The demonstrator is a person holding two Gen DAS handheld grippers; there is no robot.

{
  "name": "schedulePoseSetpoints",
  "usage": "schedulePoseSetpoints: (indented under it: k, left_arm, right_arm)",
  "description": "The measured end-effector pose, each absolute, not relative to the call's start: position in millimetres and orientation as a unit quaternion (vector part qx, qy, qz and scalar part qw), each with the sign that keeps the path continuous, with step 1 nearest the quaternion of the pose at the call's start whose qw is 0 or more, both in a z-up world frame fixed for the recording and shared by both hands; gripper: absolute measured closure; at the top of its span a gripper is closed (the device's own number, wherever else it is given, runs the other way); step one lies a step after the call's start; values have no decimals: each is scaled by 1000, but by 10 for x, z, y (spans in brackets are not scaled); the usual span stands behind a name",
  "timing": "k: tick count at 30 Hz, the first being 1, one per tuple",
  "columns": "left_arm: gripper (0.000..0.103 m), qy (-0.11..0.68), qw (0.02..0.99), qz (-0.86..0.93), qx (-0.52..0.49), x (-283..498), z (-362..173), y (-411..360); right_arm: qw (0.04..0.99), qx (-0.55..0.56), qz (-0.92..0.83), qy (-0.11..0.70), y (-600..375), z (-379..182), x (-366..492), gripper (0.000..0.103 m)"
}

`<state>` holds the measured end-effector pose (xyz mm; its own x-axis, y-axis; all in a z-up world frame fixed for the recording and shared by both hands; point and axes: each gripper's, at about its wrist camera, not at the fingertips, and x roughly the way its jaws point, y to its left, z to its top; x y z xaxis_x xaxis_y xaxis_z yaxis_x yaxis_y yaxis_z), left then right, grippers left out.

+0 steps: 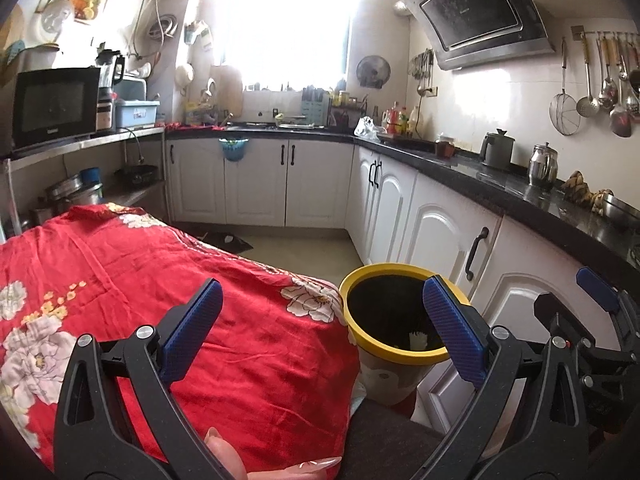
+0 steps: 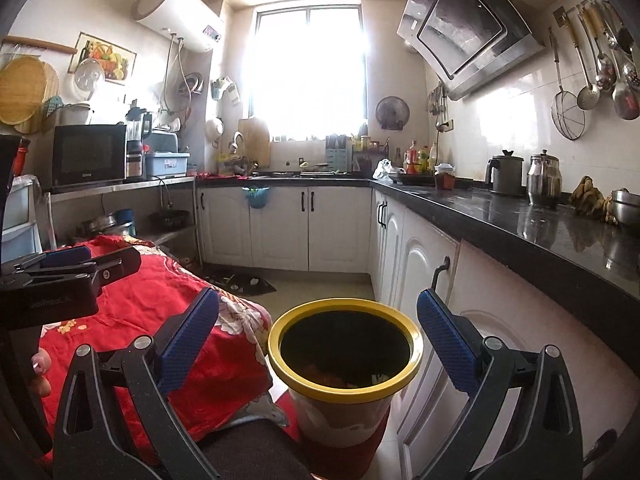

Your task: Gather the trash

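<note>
A trash bin with a yellow rim [image 1: 394, 354] [image 2: 344, 390] stands on the floor between the red-clothed table and the white cabinets. Its inside is dark, with a white scrap [image 1: 418, 339] showing in the left wrist view and orange bits [image 2: 326, 378] in the right wrist view. My left gripper [image 1: 322, 330] is open and empty, held above the table's corner. My right gripper [image 2: 318, 342] is open and empty, hovering just over the bin's mouth. The right gripper [image 1: 596, 304] shows at the right edge of the left wrist view, the left gripper [image 2: 68, 266] at the left of the right wrist view.
A red floral cloth [image 1: 160, 288] [image 2: 168, 312] covers the table on the left. White cabinets [image 1: 436, 236] under a black counter [image 2: 520, 220] run along the right. A dark mat [image 2: 240, 282] lies on the floor farther ahead. A person's fingers [image 1: 224, 454] show at the bottom.
</note>
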<state>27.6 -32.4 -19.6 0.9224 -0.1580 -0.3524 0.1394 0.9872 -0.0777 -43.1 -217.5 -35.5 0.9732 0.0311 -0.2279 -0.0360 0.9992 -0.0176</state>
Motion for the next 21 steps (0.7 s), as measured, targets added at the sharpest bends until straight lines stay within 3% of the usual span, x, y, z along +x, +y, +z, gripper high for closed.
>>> schedulePoseSetpoints:
  k: [21]
  left_arm:
    - [11,173,981,-77,-28,190,-193,-320]
  right_arm:
    - [993,-10,8,114,-2173,-352,-441,6]
